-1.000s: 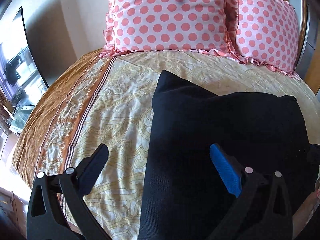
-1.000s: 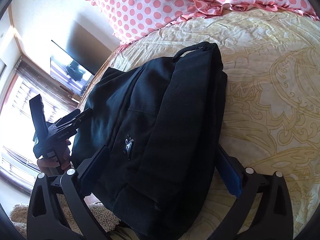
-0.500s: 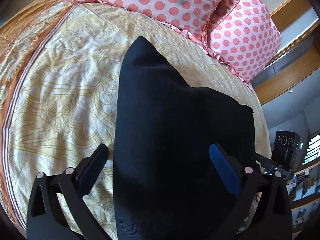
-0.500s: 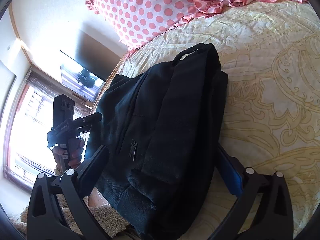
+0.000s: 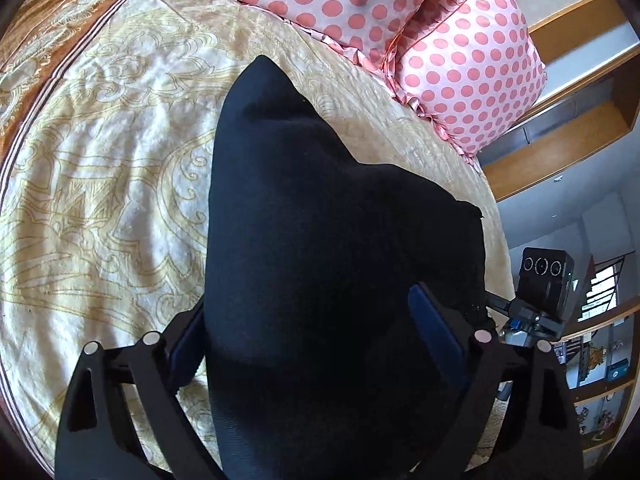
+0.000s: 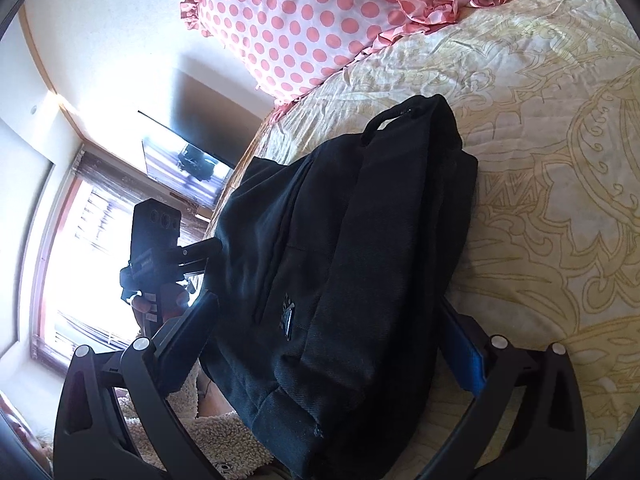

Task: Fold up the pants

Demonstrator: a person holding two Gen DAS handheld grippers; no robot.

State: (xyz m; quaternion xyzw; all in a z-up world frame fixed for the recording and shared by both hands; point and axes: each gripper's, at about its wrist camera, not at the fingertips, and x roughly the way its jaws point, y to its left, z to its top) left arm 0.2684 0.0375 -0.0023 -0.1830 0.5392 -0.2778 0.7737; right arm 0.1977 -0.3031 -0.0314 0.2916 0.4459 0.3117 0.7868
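Folded black pants [image 5: 340,264] on the bed [image 5: 104,168]
They fill the gap of the closing left gripper [image 5: 316,332], pads not visibly pressing; right gripper [image 6: 332,344] straddles them, spread apart; pillows [image 5: 472,68] at 1 o'clock

A bed [image 5: 100,168] with a cream and gold patterned cover is filling most of both views, its brown border [image 5: 44,20] running along the upper left of the left view. Two pink polka-dot pillows [image 5: 468,76] are lying at its head. Wooden shelves [image 5: 560,140] are showing at the right edge. In the right view, a bright window [image 6: 84,264] is glaring at left, with a dark television [image 6: 188,160] hanging on the pale wall [image 6: 120,48] above it.
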